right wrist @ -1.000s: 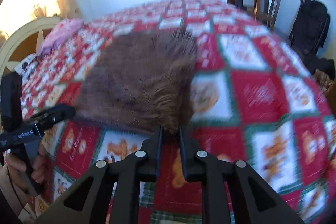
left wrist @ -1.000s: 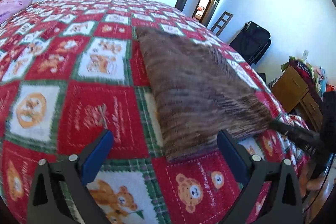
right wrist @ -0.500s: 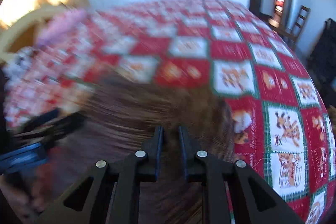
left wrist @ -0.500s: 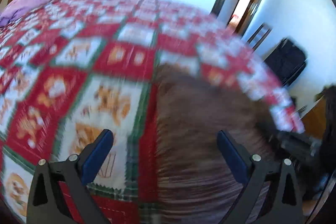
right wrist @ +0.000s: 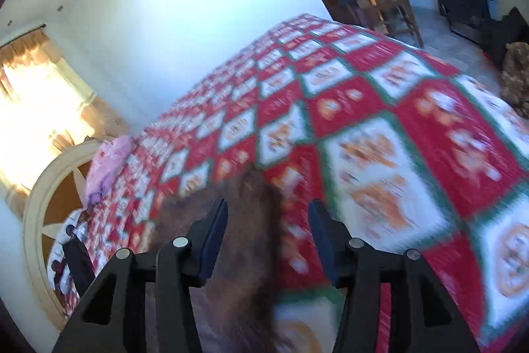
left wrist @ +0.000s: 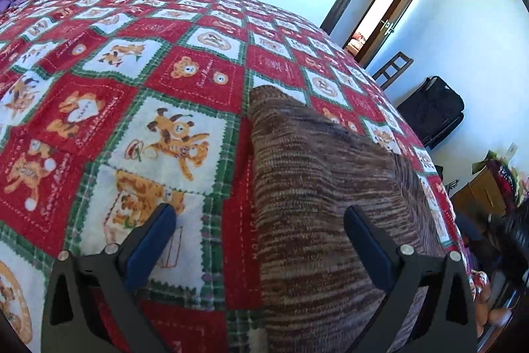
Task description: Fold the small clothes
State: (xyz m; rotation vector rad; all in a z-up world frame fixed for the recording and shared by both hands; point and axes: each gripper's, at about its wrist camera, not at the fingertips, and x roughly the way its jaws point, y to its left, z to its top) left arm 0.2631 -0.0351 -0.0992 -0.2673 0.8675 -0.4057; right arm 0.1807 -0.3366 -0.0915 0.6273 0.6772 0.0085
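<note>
1. Since a second ago the right tongs (right wrist: pixel 267 237) went from pinching the brown knit garment (left wrist: pixel 317 187) to jaws spread apart, so the fold looks dropped.
2. Garment's lying doubled over on the bed quilt (left wrist: pixel 132 62), near edge.
3. Left tongs (left wrist: pixel 259 240) hover wide apart over it, probably ready to smooth or regrab.

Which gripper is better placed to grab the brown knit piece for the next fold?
Probably the left gripper: its open fingers straddle the left edge of the brown knit garment in sharp view. The right gripper, also open, is blurred mid-motion.
</note>
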